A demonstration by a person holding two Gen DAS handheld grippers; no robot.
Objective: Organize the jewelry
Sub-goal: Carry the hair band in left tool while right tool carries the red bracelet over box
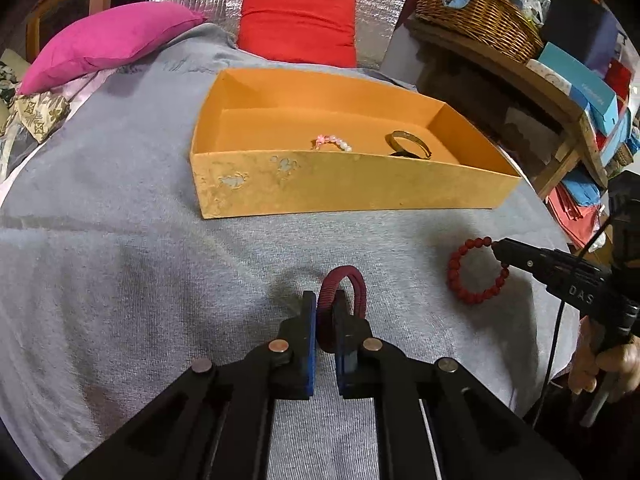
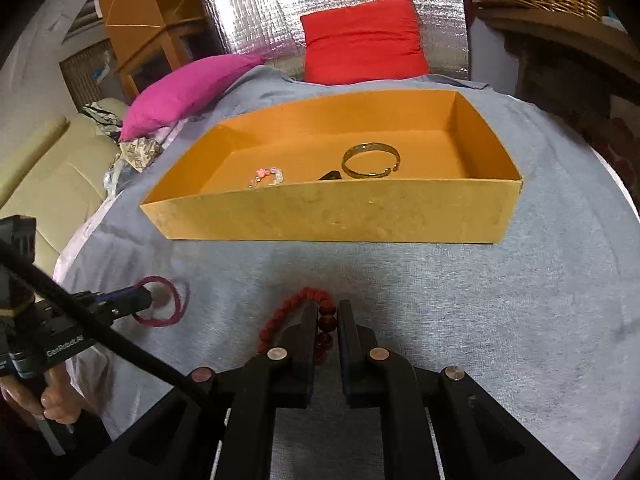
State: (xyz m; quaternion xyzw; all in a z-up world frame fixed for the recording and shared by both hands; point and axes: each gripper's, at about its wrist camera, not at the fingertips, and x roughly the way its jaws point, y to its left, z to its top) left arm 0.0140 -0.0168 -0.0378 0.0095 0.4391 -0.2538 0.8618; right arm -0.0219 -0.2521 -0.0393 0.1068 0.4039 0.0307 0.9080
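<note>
An orange cardboard box [image 1: 340, 188] [image 2: 336, 216] lies on the grey cloth. Inside it are a pink and white bead bracelet [image 1: 333, 142] [image 2: 267, 176], a brass bangle [image 1: 408, 143] [image 2: 370, 160] and a dark item, mostly hidden. My left gripper [image 1: 325, 300] [image 2: 146, 300] is shut on a dark red cord bracelet [image 1: 352, 280] [image 2: 176, 304] on the cloth in front of the box. My right gripper [image 2: 325, 308] [image 1: 496, 246] is shut on a red bead bracelet [image 2: 280, 316] [image 1: 464, 276], to the right of the cord bracelet.
A pink cushion [image 1: 108, 46] [image 2: 188, 88] and a red cushion [image 1: 298, 24] [image 2: 362, 42] lie behind the box. A wicker basket [image 1: 476, 16] and boxes stand on a wooden shelf at the right. A cream sofa [image 2: 52, 184] is at the left.
</note>
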